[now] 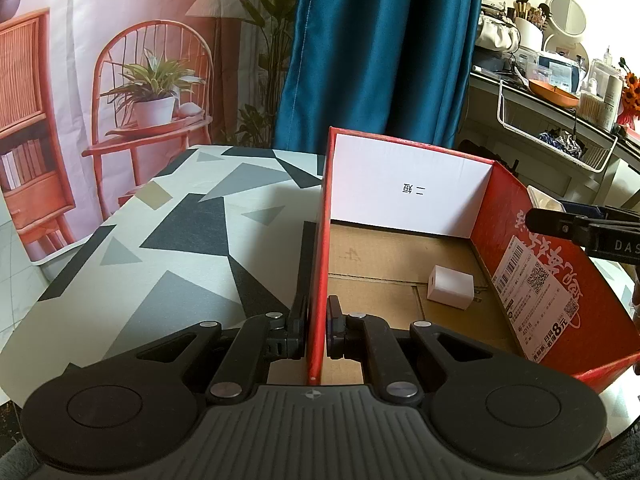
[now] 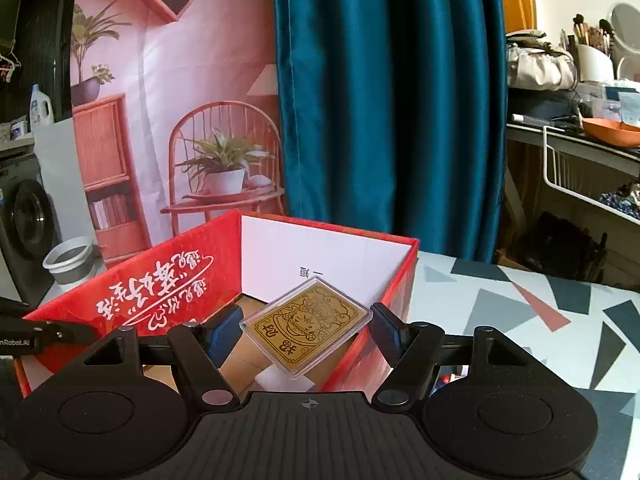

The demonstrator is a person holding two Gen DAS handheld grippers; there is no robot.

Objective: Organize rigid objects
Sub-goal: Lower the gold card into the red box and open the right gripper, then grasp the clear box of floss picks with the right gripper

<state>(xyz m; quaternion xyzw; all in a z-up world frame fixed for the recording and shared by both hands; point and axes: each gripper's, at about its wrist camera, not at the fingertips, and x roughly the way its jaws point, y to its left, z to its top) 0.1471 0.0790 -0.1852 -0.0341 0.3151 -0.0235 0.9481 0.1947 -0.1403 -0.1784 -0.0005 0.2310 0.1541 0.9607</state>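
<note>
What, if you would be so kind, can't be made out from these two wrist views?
- Box floor: in the right wrist view, the gold card in its clear case and the right gripper hide most of the red box floor.
- White charger block: the port is too small to identify.
- Right gripper in the left wrist view: cut off by the frame edge.

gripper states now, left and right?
Left gripper: closed on the red box wall.
Right gripper: closed on the gold card, over the box.

Red box [image 1: 536, 280] — white charger [image 1: 450, 287], gold card [image 2: 306, 326], grey-black geometric tablecloth [image 1: 160, 240].
</note>
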